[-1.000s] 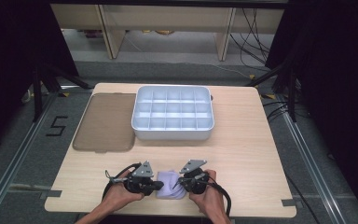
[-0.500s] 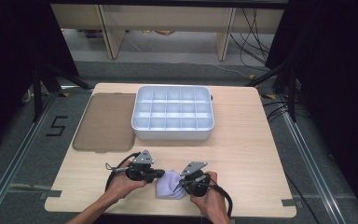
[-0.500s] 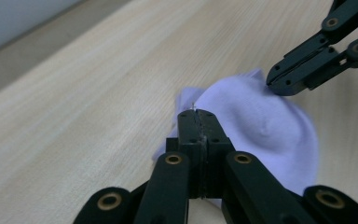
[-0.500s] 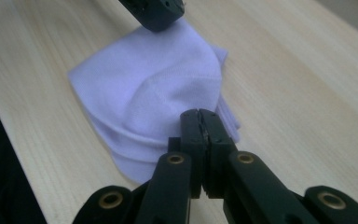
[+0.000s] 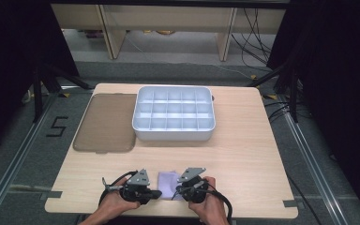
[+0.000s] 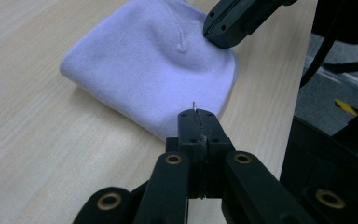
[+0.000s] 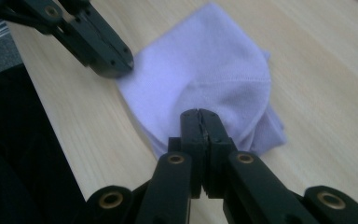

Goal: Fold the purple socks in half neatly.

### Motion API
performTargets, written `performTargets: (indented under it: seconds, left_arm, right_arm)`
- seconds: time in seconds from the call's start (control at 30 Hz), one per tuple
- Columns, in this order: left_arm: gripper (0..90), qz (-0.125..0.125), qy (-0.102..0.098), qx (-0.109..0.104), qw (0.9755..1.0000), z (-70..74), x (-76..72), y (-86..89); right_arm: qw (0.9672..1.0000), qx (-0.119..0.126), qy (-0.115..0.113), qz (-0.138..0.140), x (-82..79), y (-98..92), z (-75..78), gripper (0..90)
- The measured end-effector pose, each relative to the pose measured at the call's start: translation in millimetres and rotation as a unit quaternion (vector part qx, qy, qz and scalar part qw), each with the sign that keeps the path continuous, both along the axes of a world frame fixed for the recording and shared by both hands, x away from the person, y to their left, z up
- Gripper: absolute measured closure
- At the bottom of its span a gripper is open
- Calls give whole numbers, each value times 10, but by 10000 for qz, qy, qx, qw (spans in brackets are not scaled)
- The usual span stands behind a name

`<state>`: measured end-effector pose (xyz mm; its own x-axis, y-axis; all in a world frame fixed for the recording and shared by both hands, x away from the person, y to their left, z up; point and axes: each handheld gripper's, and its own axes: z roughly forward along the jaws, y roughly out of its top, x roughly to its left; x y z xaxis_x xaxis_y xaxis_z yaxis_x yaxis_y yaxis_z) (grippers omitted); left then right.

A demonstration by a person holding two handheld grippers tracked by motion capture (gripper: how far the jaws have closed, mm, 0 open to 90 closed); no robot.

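Folded lilac cloth lies flat on the wooden table, at the near edge, well apart from the white compartment tray and on the person's side of it. Brown flat lid sits just beside the tray, on its left.

Left gripper is at the cloth's left edge, jaws fully closed. In the left gripper view the tips sit pressed together at the cloth's near hem; a thin thread sticks up at the seam, but whether fabric is actually pinched cannot be told. Left hand holds the gripper low on the table.

Right gripper is at the cloth's right edge, jaws also fully closed. In the right gripper view its tips overlap the cloth's rounded fold; a hold on fabric cannot be confirmed. Right hand wraps its body.

The two grippers face each other across the cloth, near each other, cloth between them.
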<state>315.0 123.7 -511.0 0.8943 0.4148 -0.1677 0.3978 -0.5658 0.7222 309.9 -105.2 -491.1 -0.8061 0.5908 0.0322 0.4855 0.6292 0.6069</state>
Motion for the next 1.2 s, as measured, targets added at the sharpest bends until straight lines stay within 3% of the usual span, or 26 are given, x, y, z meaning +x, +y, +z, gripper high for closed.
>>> performTargets:
  seconds: [0.03, 0.07, 0.13, 0.27, 0.3, 0.37, 0.43, 0.5, 0.53, 0.57, 0.6, 0.67, 0.73, 0.83, 0.97, 1.07, 1.1, 1.2]
  left_arm:
    - [891, 42, 4, 7, 10000, -3, -13, -10]
    - [890, -57, -94, 62, 9999, 3, -1, -1]
    - [889, 85, 36, -21, 10000, 0, -20, 0]
    - [888, 30, -59, -39, 10000, 36, 7, 30]
    - [887, 134, 5, -153, 9998, 53, -1, 30]
    - [885, 182, -64, -209, 9996, 99, 24, 66]
    - [881, 231, -135, -243, 9993, 135, 53, 121]
    - [870, 338, -82, -347, 9988, 146, 75, 169]
    - [865, 403, -19, -348, 9986, 151, 79, 193]
    - [862, 436, 1, -431, 9981, 148, 83, 205]
    - [855, 418, -46, -341, 9985, 156, 96, 225]
    - [820, 568, 44, -416, 9975, 169, 99, 247]
    - [773, 664, 76, -491, 9966, 180, 107, 272]
    - [658, 802, 66, -444, 9958, 191, 114, 325]
    - [519, 1032, 138, -492, 9933, 172, 120, 412]
    - [454, 1246, 235, -502, 9907, 157, 143, 476]
    - [441, 1281, 252, -512, 9901, 153, 155, 491]
    - [422, 1427, 292, -484, 9882, 153, 187, 521]
  right_arm:
    - [9999, 15, 139, 51, -9, -24, 10, 897]
    - [9999, 12, 107, -49, -29, -33, 3, 897]
    - [9999, -36, 134, -59, -43, -34, -19, 897]
    - [9999, -97, 107, -56, -35, -48, -19, 896]
    - [9999, -14, 125, 32, -27, -65, -5, 894]
    - [9997, 85, 88, -205, -37, -89, 39, 892]
    - [9994, 276, -202, -64, -24, -138, 118, 892]
    - [9990, 363, -237, -67, -27, -170, 192, 892]
    - [9985, 427, -241, -242, -46, -164, 204, 892]
    - [9988, 430, -184, -135, -44, -164, 227, 892]
    - [9987, 443, -212, -150, -48, -151, 221, 892]
    - [9987, 439, -255, 43, -35, -100, 185, 893]
    - [9991, 407, -72, -13, -50, -42, 152, 893]
    - [9992, 260, -5, 299, -1, 36, 90, 893]
    - [9993, -4, 234, 301, -8, 118, -3, 894]
    - [9991, -4, 172, 398, 42, 177, -44, 900]
    - [9995, -42, 174, 250, 26, 206, -38, 900]
    - [9996, 30, 63, 282, 59, 293, -65, 900]
